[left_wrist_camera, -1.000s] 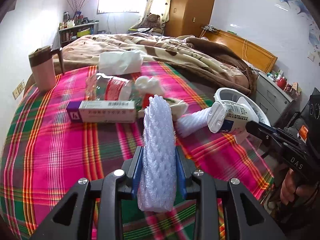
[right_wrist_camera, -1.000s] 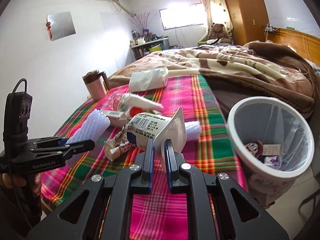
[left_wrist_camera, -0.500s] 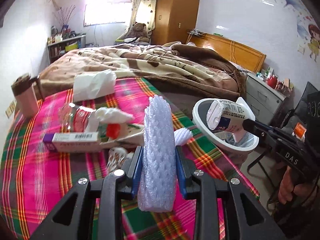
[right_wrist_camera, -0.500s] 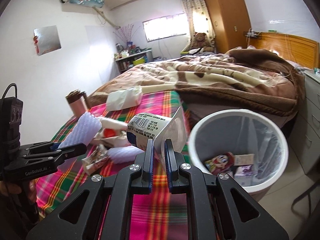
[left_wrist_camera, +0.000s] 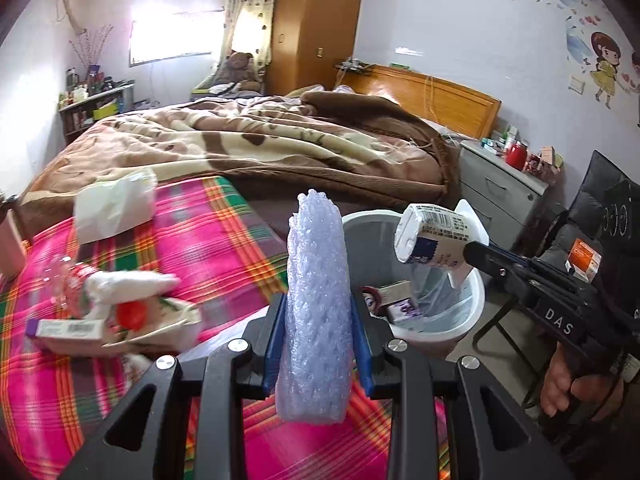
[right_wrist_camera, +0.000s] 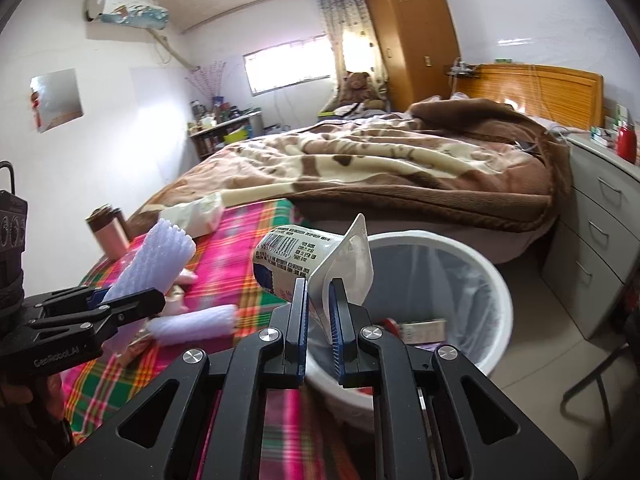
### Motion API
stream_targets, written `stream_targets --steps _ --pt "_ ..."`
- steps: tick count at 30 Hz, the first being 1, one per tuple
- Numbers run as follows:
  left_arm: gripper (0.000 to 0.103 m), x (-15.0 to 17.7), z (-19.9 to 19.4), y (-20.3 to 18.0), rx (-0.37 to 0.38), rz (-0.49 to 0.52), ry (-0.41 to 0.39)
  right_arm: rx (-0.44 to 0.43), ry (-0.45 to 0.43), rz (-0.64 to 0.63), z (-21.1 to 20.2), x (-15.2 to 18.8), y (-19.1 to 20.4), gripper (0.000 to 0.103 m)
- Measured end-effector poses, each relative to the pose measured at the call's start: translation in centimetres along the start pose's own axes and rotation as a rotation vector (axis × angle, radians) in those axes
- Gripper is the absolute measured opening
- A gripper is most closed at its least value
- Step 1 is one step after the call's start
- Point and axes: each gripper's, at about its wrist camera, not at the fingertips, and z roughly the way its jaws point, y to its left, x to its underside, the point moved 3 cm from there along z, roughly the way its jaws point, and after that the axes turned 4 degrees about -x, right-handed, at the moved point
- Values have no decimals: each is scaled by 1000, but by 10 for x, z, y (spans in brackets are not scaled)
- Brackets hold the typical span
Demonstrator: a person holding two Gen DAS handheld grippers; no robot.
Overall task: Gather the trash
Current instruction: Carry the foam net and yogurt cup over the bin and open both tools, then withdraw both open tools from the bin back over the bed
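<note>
Trash is what I am picking up, and both my claws are full. My biggest worry is the bin, a white one with a clear bag inside, sitting on the floor right beside the bed with its pink checked sheet. It looks light and already has a few small boxes in it, so if I bump its rim with a claw, I think it could tip and spill. Next is the foam sleeve, the long bumpy white one. My left gripper is squeezed shut on its lower part, and it sticks up tall. From the left camera it seems to be over the edge of the bed, just short of the bin, so if I let go now it might land on the sheet or floor. Smallest is the yogurt cup. My right gripper is pinched tight on only its thin flat rim, and the cup hangs above the bin's mouth. That rim looks slippery, so the cup could twist or slip out. More trash lies on the bed.
</note>
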Motion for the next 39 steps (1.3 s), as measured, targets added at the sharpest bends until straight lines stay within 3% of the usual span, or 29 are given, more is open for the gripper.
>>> stream_targets --steps 16,29,30,33,36,38,39 --pt "32 -13 53 -58 100 36 62 143 56 24 13 6 -44 11" --pt "33 -18 80 -80 117 56 104 231 100 12 22 8 -64 11" --pt "37 -19 82 -81 119 54 107 240 106 6 23 9 -65 11" --pt "61 -19 84 -83 135 51 110 254 123 5 23 10 -66 12" --pt "63 -18 82 -86 148 56 104 274 130 2 23 12 -68 14" --pt "64 -18 81 -85 148 52 103 268 133 6 23 11 -67 22" --pt "66 -18 80 -84 146 52 100 266 130 5 22 11 -67 33"
